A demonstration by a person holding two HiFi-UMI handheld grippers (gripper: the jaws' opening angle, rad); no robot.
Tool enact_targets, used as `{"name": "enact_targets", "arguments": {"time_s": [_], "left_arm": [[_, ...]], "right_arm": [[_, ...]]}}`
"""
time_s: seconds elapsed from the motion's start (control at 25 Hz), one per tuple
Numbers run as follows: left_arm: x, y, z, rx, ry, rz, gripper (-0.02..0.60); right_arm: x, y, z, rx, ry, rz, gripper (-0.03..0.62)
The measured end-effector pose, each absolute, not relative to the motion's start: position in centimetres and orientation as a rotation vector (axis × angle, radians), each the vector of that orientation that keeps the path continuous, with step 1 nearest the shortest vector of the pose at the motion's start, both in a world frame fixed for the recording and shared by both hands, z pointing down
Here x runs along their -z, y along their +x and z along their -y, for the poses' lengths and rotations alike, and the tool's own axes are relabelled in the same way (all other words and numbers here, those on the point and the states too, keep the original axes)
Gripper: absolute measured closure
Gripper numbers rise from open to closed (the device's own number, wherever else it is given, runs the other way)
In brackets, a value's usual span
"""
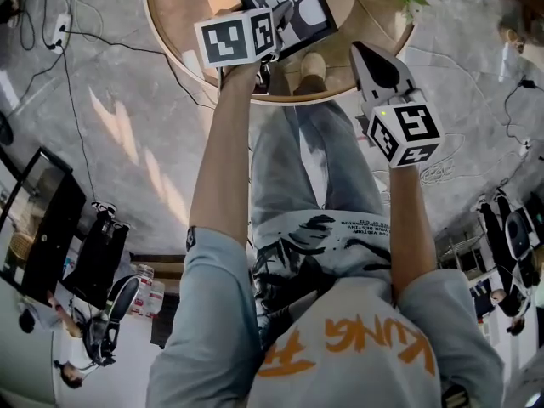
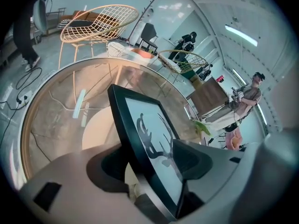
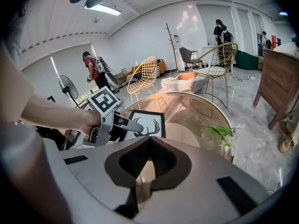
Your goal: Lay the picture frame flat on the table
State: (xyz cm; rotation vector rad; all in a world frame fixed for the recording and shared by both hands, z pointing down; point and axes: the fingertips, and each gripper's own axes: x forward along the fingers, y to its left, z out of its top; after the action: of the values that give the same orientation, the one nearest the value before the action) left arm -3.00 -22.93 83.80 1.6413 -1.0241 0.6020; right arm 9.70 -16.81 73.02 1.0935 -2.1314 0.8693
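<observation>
Left gripper: jaws spread wide. The near edge of the picture frame stands between them, with a visible gap on the left side, so the pads are not pressing on it.

Right gripper: jaws pressed together at the tips with nothing between them. In the head view it hangs right of centre, over the near rim of the round glass table and apart from the frame.

Picture frame: black border, antler print. It lies at the top centre of the head view, on the glass top and apparently flat, with the print facing up.

A green sprig lies on the table at the right of the right gripper view, well apart from the frame.
</observation>
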Motion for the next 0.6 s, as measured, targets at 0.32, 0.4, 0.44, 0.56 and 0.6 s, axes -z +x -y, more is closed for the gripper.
{"name": "enact_targets", "arguments": {"time_s": [0.32,0.4,0.44,0.56,0.6], "left_arm": [[-84.2,-5.1,20.3,-0.584,1.554,1.099,0.276],[-83.6,-5.7,19.8,-0.566,1.539,1.138,0.273],[-83.2,-6.0,19.8,-0.551,1.534,1.166,0.275],[-81.4,-6.7,19.9,-0.486,1.521,1.252,0.288],[-80.7,-7.0,19.9,-0.464,1.516,1.279,0.312]], "right_arm": [[-72.4,9.9,15.8,-0.819,1.005,2.15,0.597],[-71.9,9.9,16.1,-0.8,0.993,2.162,0.597],[-71.6,9.9,16.3,-0.79,0.988,2.17,0.597],[-70.7,9.7,16.8,-0.771,0.967,2.198,0.597],[-70.4,9.6,16.9,-0.768,0.959,2.205,0.596]]}}
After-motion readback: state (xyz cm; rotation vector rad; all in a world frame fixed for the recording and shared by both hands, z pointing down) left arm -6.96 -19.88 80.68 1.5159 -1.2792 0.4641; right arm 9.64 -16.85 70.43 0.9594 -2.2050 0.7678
